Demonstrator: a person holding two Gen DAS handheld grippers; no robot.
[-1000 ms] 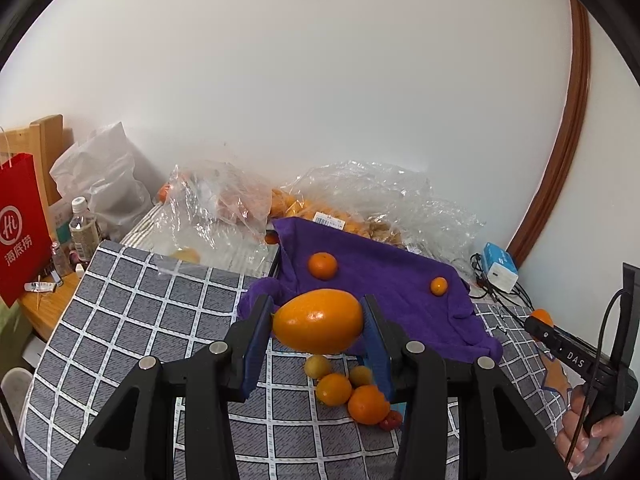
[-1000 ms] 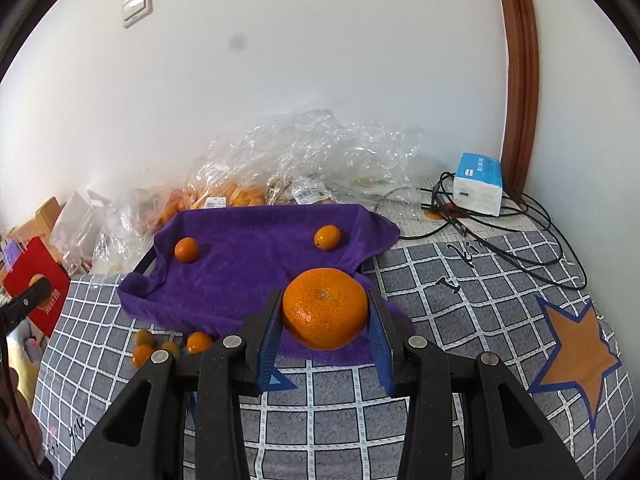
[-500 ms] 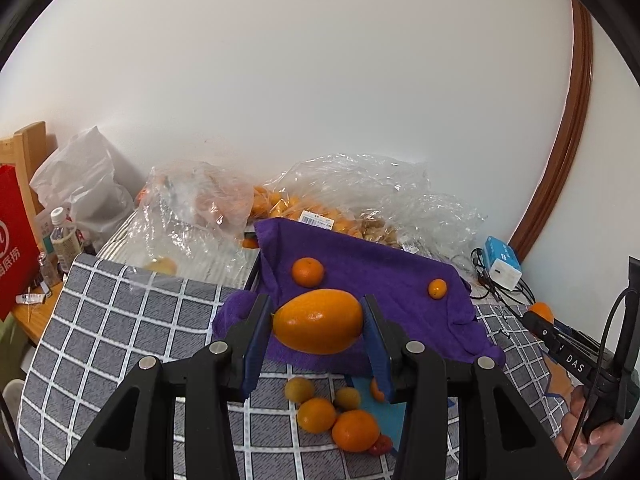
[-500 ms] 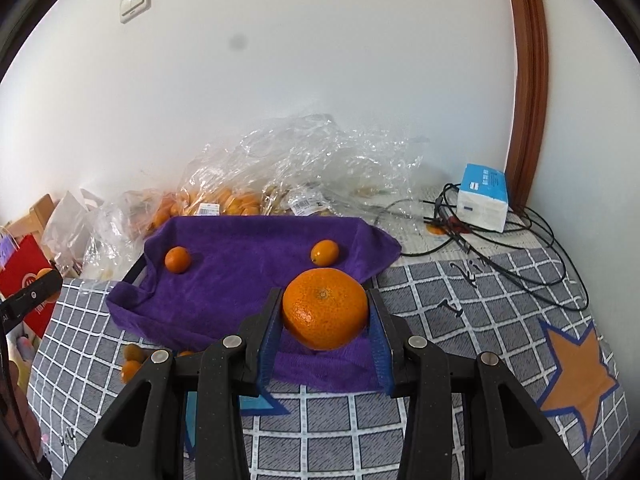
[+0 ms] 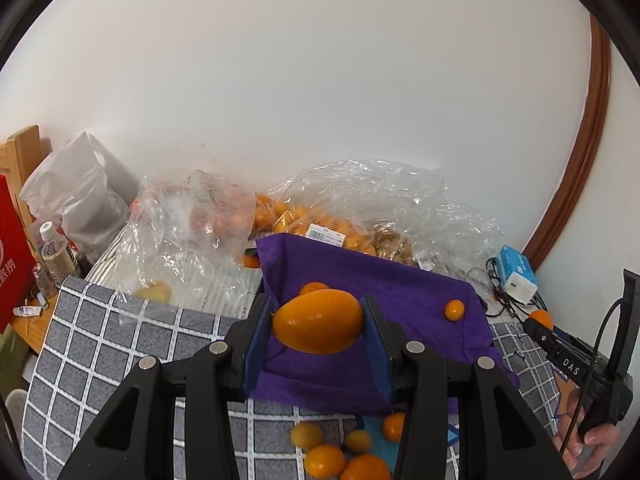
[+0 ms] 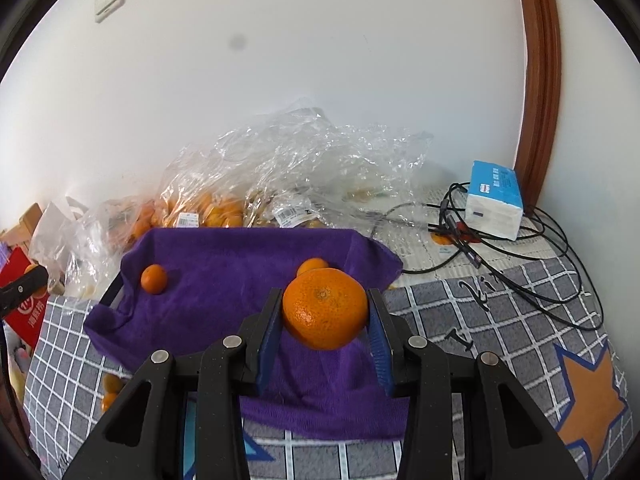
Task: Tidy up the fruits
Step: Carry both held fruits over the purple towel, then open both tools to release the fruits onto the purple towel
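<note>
My left gripper (image 5: 318, 322) is shut on a smooth oval orange fruit (image 5: 318, 326), held above the purple cloth (image 5: 400, 296). My right gripper (image 6: 325, 314) is shut on a round mandarin (image 6: 325, 314), also above the purple cloth (image 6: 224, 280). On the cloth lie small oranges: one (image 5: 454, 310) at the right and one (image 5: 314, 288) partly behind the oval fruit in the left wrist view, one (image 6: 154, 279) at the left and one (image 6: 312, 266) behind the mandarin in the right wrist view. Several small oranges (image 5: 324, 458) lie on the checked mat in front of the cloth.
Clear plastic bags of fruit (image 5: 320, 228) are heaped against the wall behind the cloth. A blue-white box (image 6: 496, 200) with tangled black cables (image 6: 520, 248) lies at the right. A red bag (image 5: 12, 248) and a bottle (image 5: 56, 252) stand at the left. A hand (image 5: 592, 436) holds the other gripper.
Both grippers have moved forward over the purple cloth with their fruit still held. The cloth and the bags look nearer, and the loose oranges have slid toward the bottom of the left wrist view.
</note>
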